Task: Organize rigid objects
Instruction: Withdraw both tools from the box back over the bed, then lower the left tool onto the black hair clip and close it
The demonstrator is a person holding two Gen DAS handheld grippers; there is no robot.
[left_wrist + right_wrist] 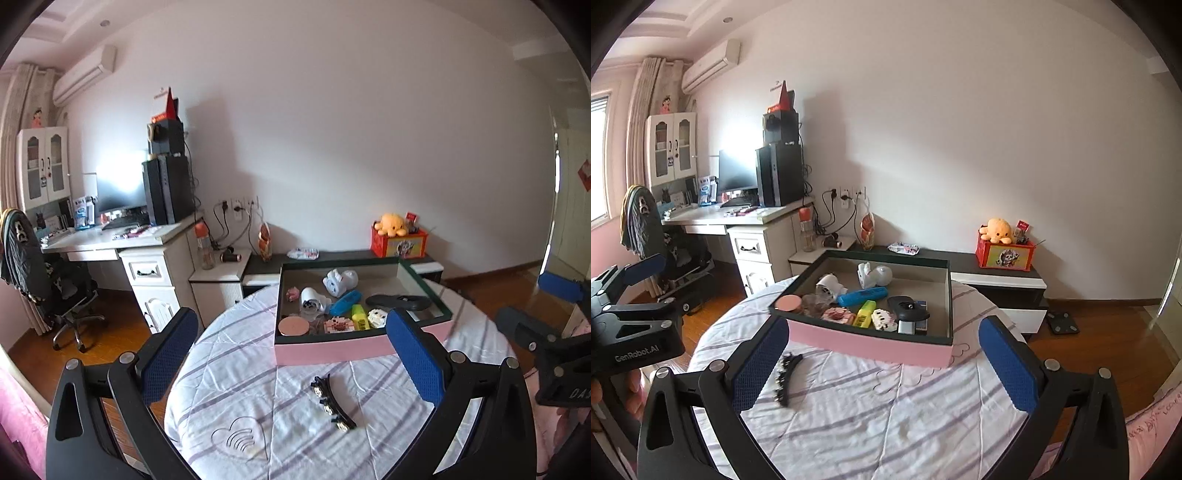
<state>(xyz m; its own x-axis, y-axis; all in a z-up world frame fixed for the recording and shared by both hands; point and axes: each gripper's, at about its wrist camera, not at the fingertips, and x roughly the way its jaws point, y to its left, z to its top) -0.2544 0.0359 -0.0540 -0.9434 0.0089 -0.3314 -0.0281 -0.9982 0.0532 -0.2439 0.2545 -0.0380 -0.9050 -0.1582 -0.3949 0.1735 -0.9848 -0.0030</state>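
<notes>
- Left gripper [291,354]: jaws spread fully wide, nothing between the blue pads, raised above the round table [236,369] with its striped cloth.
- Right gripper [882,363]: likewise fully open and empty, hovering over the near half of the same table; also visible at the right edge of the left wrist view.
- Black hair clip [334,402]: alone on the cloth, ahead of and below the left gripper, roughly centred between its fingers; from the right gripper, low and to the left, just beside the left fingertip [761,365].
- Pink-sided box [332,350]: just beyond the clip, straight ahead of both grippers, already filled with small things: a blue case [345,302], a yellow highlighter [359,316], a white figurine [340,281], a round pink lid [293,326].
- Likely handling of the clip: light, stiff, thin plastic, with small decorations along one edge that look delicate; smooth and narrow, so prone to slipping or twisting.
- Best hold, by judgement: across the narrow width near the middle of its length, pads on the long flat sides, gentle squeeze.
- Cloth beneath is soft and may bunch under descending fingers.
</notes>
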